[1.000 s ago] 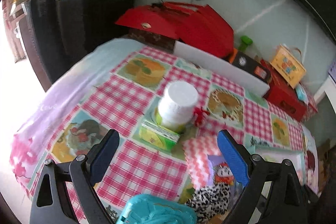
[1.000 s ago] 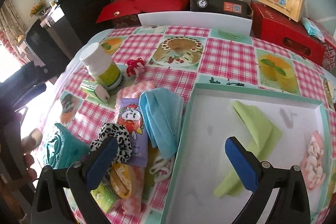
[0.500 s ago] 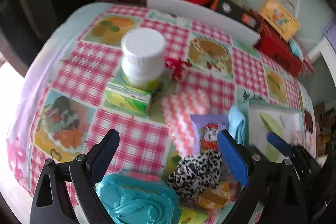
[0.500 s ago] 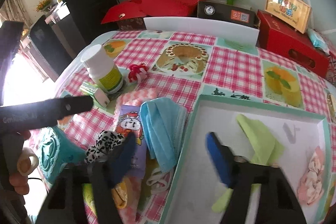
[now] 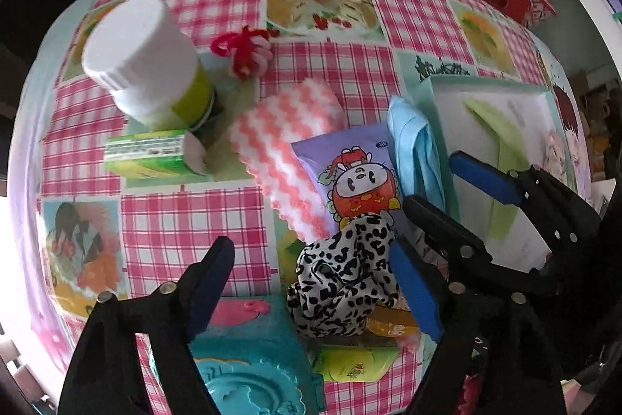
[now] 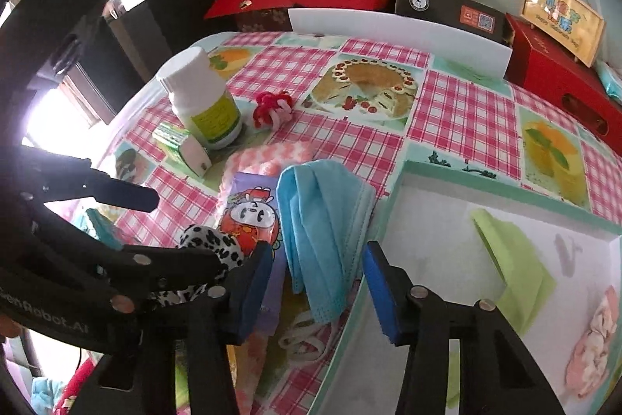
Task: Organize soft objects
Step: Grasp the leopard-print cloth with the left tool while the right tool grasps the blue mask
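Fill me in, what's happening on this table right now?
A person is sorting soft items into the white tray, which already holds a green cloth and a pink item. The right gripper, open, straddles the blue face mask beside the tray's edge. The left gripper, also open and empty, hovers by the leopard-print scrunchie. Nothing is grasped yet.

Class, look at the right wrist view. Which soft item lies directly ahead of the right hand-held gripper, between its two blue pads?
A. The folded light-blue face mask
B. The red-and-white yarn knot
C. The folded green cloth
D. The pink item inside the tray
A. The folded light-blue face mask lies on the table just ahead of the open right hand-held gripper, left of the white tray with a green rim; the folded green cloth lies inside that tray.
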`<state>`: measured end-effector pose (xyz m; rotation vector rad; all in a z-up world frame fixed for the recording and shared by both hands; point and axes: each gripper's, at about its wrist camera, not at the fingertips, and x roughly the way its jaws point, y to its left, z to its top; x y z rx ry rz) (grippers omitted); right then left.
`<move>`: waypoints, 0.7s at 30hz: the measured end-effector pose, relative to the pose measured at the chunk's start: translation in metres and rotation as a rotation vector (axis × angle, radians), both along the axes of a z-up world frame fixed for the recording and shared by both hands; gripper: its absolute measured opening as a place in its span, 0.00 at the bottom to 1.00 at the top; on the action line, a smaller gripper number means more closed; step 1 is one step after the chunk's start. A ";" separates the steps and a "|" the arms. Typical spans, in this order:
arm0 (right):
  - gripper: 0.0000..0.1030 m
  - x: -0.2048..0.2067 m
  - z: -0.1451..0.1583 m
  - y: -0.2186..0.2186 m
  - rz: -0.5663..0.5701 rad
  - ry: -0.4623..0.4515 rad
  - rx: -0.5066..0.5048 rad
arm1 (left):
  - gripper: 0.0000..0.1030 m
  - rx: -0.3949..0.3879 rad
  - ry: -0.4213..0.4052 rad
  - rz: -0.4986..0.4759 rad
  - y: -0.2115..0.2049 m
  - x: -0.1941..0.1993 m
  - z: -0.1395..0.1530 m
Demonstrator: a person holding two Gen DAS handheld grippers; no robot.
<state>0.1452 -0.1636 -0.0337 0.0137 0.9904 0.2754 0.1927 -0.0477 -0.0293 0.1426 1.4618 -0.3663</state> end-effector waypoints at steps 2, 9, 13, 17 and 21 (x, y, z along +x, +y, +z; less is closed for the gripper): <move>0.49 0.001 0.000 0.001 0.000 -0.006 -0.005 | 0.78 -0.011 0.020 -0.003 0.000 0.003 -0.003; 0.37 0.002 0.000 0.005 0.012 -0.025 -0.036 | 0.57 -0.079 0.104 0.001 0.003 0.009 -0.012; 0.32 0.003 -0.003 0.008 0.025 -0.017 -0.046 | 0.43 -0.089 0.119 -0.017 0.001 0.011 -0.013; 0.31 0.004 -0.006 0.010 0.028 -0.010 -0.051 | 0.37 -0.088 0.126 -0.034 -0.001 0.009 -0.014; 0.30 0.005 -0.011 0.011 0.032 0.010 -0.047 | 0.30 -0.087 0.130 -0.035 0.002 0.007 -0.014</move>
